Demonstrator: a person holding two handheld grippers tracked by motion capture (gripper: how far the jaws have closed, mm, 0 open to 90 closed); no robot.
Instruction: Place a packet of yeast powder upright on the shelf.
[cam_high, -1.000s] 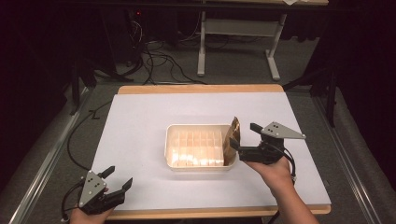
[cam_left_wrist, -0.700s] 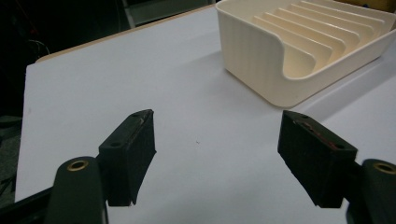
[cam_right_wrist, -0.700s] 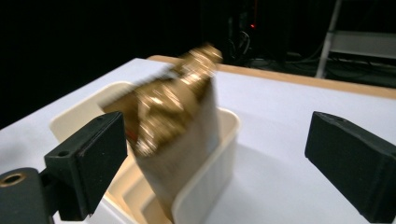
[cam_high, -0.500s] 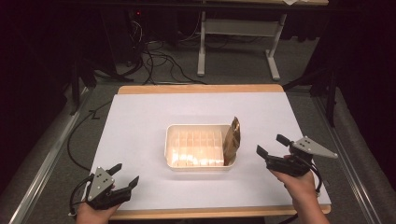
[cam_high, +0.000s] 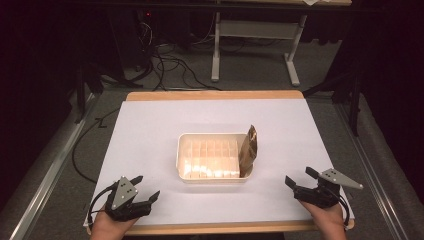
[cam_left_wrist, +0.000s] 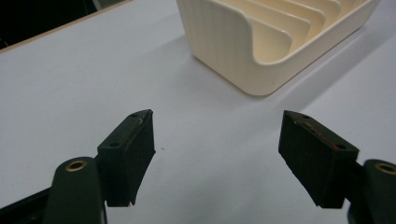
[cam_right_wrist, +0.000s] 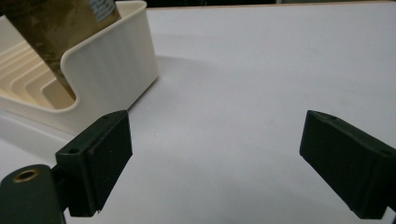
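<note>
We see the rack (cam_high: 216, 159) at mid-table with a brown pouch (cam_high: 248, 146) standing tilted in its right end slot. The right gripper (cam_high: 304, 181), jaws apart and empty, rests near the front edge, just right of the rack; the pouch lies forward and to its left. The left gripper (cam_high: 143, 187), jaws likewise apart, sits farther off. We judge the right hand nearer for any regrasp.

A table (cam_high: 150, 130) with a white top and a wooden edge strip was seen from the high view. A cream slotted rack (cam_high: 210, 160) was set directly on it near the middle, well apart from every edge.
</note>
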